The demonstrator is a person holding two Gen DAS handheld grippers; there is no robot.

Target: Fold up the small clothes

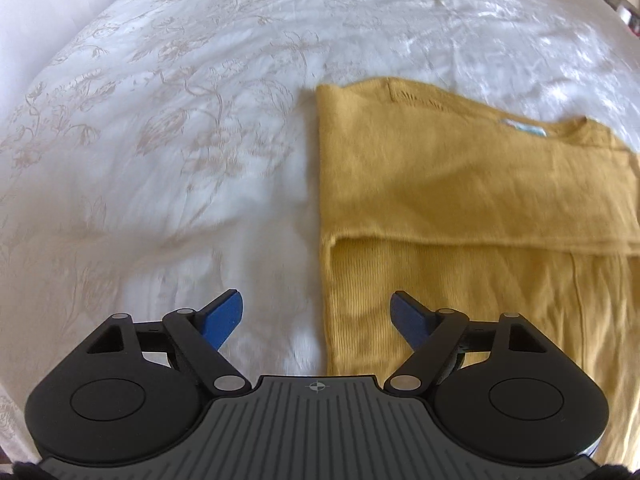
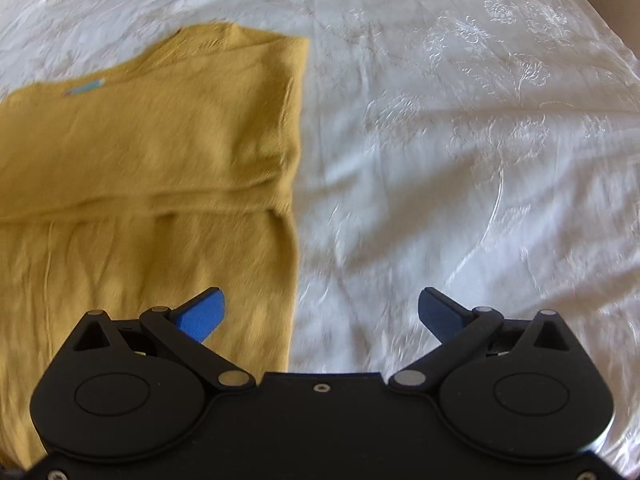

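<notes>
Both grippers clear of the half-folded yellow top

Left to right: our left gripper (image 1: 316, 316) hangs released over the yellow top's (image 1: 460, 200) left edge, our right gripper (image 2: 320, 312) released over its right edge on the white bedspread (image 2: 460, 140); next we should pinch both near corners evenly and fold level

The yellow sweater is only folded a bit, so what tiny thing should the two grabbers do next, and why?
Probably lower both and pinch the near hem corners. The yellow sweater lies flat on the white bedspread with its top already folded over, the lower part still long. The left gripper and right gripper are open and empty, each above one side edge, so they could bring the hem up.
</notes>
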